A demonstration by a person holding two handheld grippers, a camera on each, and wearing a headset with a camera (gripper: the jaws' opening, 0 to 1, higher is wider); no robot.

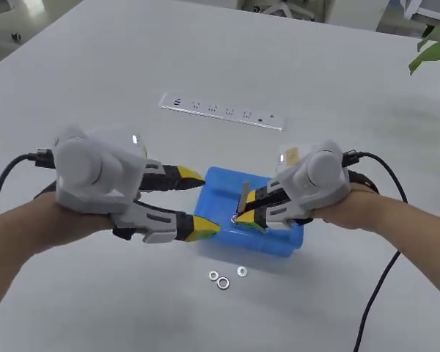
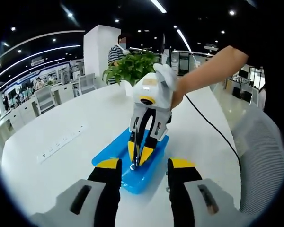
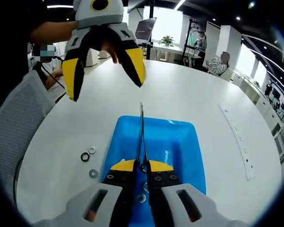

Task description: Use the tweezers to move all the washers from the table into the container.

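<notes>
Blue container (image 1: 217, 188) near edge just beside washers (image 1: 224, 279).

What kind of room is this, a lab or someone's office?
Most likely an open-plan office: a big white table with a power strip on it, office chairs in the background, a potted plant, and strip lights on a dark ceiling.

Bare table (image 1: 132, 66) surrounds washers (image 1: 224, 279); container (image 1: 220, 187) just behind

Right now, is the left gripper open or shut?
Open: the left gripper has its yellow-tipped jaws wide apart, gripping nothing.
</notes>
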